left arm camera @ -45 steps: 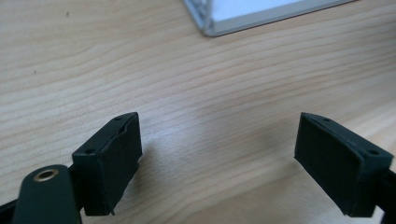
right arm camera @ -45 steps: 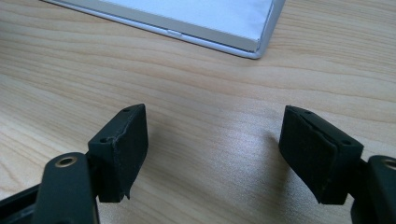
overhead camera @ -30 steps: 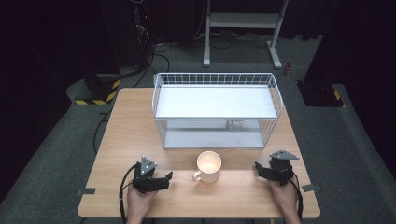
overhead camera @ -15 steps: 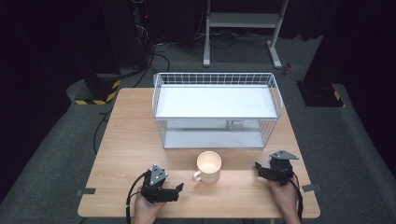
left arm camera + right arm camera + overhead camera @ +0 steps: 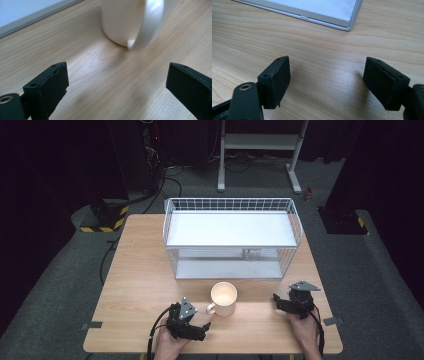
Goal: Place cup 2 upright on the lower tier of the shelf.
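Left gripper: the black two-jaw left gripper [image 5: 204, 326] lies low over the near edge of the pale wooden surface [image 5: 135, 285], held in the person's left hand [image 5: 167, 345]; its fingers [image 5: 47, 87] are spread wide and have just been opening, with bare wood between them.

Mug: the cream ceramic mug [image 5: 223, 298] stands upright on the surface near the front middle, its handle turned toward the left gripper.

Mug against left fingers: in the left gripper view the mug [image 5: 130, 22] and its loop handle sit just ahead of the fingertips, right of the middle of the gap, apart from both pads.

Rack: the white wire-sided rack with two flat shelves [image 5: 232, 227] stands behind the mug; the mug is just in front of its lower shelf edge.

Right gripper: the black two-jaw right gripper [image 5: 276, 301] rests at the right front of the surface in the right hand [image 5: 304, 330], well apart from the mug; its fingers [image 5: 274, 80] are parted and have just opened a little more, nothing between them but wood, with the rack's corner [image 5: 347, 20] ahead.

Change since earlier: the left gripper has slid rightward along the front edge, from well left of the mug to near its handle; mug, rack and right gripper lie where they did.
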`<state>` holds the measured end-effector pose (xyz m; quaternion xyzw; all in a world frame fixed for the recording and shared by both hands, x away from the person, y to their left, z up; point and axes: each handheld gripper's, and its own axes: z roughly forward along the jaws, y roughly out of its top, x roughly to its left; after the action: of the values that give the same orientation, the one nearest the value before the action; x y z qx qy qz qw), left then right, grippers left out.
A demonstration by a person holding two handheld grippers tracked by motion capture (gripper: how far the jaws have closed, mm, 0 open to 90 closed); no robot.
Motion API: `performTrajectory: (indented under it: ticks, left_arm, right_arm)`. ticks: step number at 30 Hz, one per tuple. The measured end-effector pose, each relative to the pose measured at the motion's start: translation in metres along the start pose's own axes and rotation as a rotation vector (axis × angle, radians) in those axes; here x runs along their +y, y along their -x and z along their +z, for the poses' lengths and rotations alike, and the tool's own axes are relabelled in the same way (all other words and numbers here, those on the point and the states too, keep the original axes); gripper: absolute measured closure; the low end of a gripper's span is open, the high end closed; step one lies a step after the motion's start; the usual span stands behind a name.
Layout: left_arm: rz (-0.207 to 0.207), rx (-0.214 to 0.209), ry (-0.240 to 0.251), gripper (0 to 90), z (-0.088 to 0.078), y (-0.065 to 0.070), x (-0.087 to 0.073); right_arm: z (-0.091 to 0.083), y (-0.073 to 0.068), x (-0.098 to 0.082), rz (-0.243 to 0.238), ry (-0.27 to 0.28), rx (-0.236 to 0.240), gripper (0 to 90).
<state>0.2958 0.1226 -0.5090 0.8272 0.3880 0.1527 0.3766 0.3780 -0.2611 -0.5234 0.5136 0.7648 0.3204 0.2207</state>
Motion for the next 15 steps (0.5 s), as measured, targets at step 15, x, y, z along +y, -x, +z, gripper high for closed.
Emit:
performTrajectory:
  ticks: [15]
  left_arm:
    - [0.019, -0.01, 0.042, 2.3, 0.014, 0.015, 0.021]
  right_arm:
    - [0.0, 0.0, 0.0, 0.001, -0.003, -0.008, 20.0]
